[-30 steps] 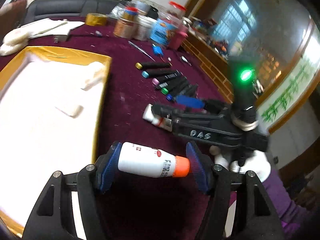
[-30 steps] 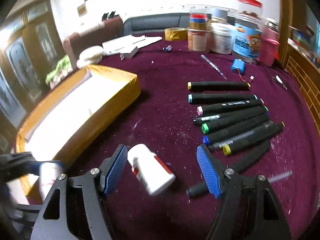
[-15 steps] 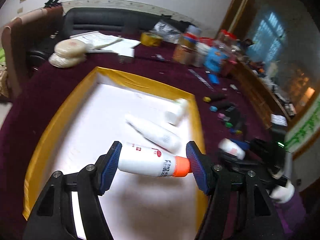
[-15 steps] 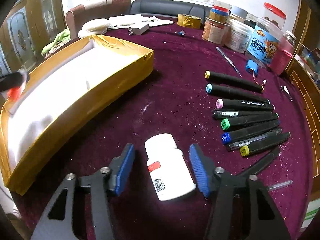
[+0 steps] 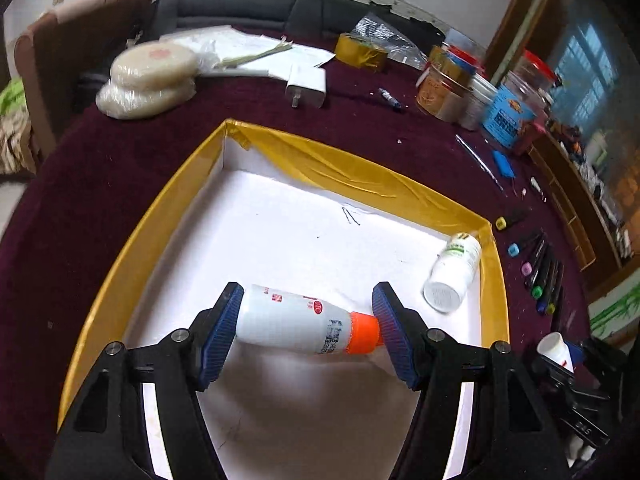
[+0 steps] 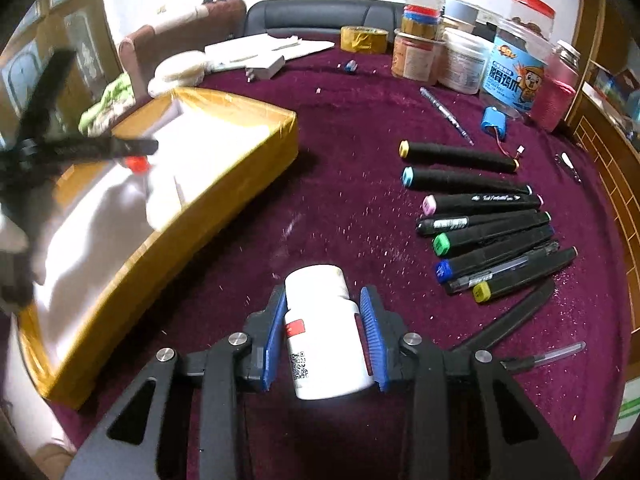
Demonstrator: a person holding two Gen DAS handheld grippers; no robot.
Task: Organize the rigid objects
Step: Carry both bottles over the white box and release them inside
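Note:
My left gripper (image 5: 306,326) is shut on a white bottle with an orange cap (image 5: 296,326), held lengthwise above the white floor of the gold-rimmed box (image 5: 320,160). A white pill bottle with green print (image 5: 454,272) lies inside the box by its right wall. My right gripper (image 6: 324,336) is shut on a white pill bottle with a red label (image 6: 324,328) on the maroon cloth, right of the box (image 6: 224,200). The left gripper (image 6: 132,160) shows blurred over the box in the right wrist view.
A row of black markers (image 6: 480,220) lies right of the right gripper, with a pen (image 6: 446,114) and a blue battery (image 6: 494,120) behind. Jars (image 6: 512,72), a tape roll (image 6: 364,40), a charger (image 5: 306,86) and papers stand at the table's far side.
The left gripper carried the orange-capped bottle from the cloth to above the box. The right gripper closed from open around the red-label pill bottle.

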